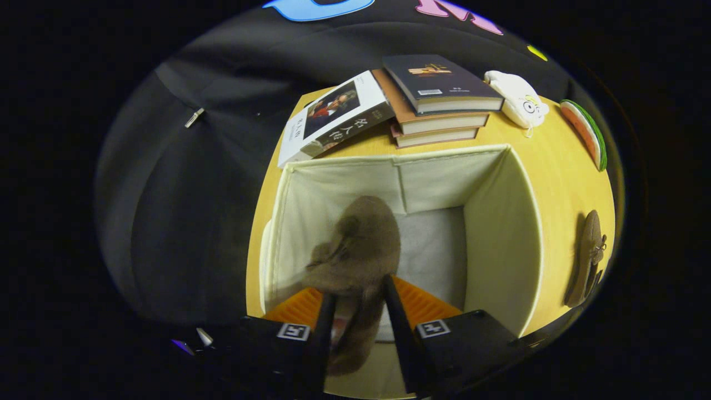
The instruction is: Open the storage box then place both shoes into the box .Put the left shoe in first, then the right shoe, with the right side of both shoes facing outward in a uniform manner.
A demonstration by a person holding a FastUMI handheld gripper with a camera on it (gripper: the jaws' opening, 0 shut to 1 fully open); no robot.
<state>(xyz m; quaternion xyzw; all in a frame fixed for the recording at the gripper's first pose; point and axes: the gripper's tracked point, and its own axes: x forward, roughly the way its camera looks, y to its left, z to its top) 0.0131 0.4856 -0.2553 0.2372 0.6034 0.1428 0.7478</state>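
A brown suede shoe [355,250] hangs toe-first over the open cream fabric storage box [500,222], its heel end between my fingers. My gripper [358,294] is shut on the shoe's heel collar, holding it above the box's pale floor, near the box's left wall. The shoe is slightly blurred. The second brown shoe [589,258] lies on the yellow table [555,166] to the right of the box, outside it.
Beyond the box a stack of books [439,100] and a leaning white book [333,119] rest on the table. A white plush toy [519,100] and a watermelon-slice item [586,130] sit at the far right. Black cloth hangs left of the table.
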